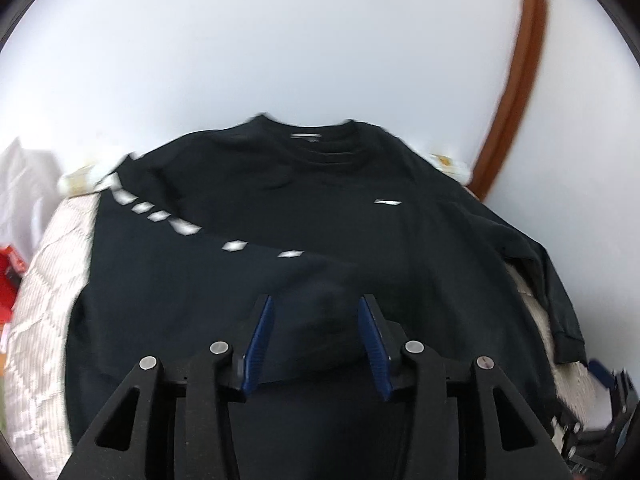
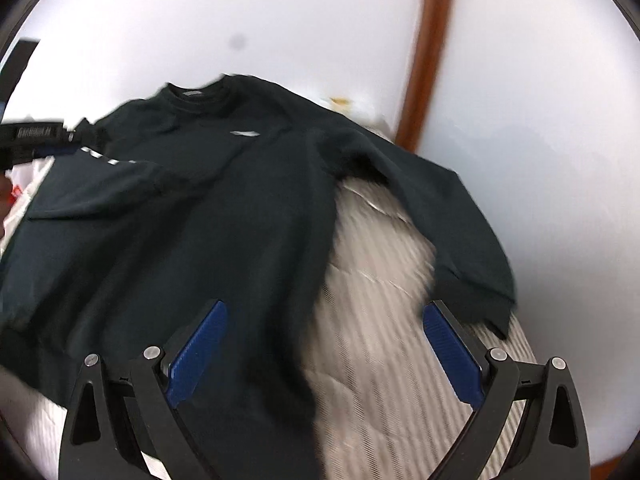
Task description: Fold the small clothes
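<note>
- Fingers of the left gripper, ribbed blue pads, stand apart over a raised fold of the black long-sleeved cotton sweatshirt.
- Right gripper fingers spread wide, holding nothing.
- Sweatshirt lies flat on the beige quilted bed cover; 1 sleeve reaches the cover's right edge.

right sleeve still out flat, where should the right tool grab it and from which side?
Grip the cuff end of the black sweatshirt's unfolded sleeve. It lies spread over the quilted bed cover, its cuff at the cover's outer edge, just beyond the open right tool. Come from the outer side, pinching the cuff's free hem so the sleeve can likely swing inward across the body.
</note>
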A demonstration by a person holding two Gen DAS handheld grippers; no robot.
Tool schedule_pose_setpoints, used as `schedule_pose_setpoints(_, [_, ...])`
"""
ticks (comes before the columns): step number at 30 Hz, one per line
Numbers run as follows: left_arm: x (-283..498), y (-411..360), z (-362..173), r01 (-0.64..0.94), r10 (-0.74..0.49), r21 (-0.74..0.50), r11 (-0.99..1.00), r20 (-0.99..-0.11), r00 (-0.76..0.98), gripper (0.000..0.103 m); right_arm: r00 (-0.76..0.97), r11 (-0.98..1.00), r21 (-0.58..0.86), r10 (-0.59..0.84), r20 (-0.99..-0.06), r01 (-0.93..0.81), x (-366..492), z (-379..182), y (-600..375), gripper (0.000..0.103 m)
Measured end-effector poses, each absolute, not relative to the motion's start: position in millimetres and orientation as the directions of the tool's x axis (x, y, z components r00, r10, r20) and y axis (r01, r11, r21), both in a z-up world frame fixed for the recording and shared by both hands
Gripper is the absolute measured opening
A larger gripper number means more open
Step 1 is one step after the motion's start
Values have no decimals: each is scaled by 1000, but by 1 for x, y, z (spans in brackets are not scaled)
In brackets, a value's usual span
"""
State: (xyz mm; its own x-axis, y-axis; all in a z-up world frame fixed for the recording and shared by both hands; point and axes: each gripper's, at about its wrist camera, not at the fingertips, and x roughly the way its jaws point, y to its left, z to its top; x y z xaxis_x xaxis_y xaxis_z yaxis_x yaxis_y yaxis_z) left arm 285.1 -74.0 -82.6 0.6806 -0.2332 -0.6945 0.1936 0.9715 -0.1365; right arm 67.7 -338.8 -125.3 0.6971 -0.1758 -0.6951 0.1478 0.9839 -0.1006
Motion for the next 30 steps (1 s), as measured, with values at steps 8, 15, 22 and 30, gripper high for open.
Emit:
schedule_pose_setpoints(8, [275, 64, -111, -55, -3, -51, 997, -753, 658, 51, 687, 998, -9, 41, -725, -68, 145, -111, -254, 54])
schedule_pose_setpoints(15, [265, 134, -156, -131, 33, -52, 990, -816, 577, 51, 627, 990, 76, 131, -768, -115, 227, -136, -211, 54])
schedule_pose_setpoints(22, [266, 137, -176, -91, -4, -68, 994, -821, 571, 58, 537, 993, 104, 119, -835, -58, 276, -182, -208, 52])
schedule_pose_setpoints(30, [267, 129, -177, -88, 4, -57, 995, -816, 578, 58, 559, 976, 207, 205, -803, -61, 294, -175, -213, 11])
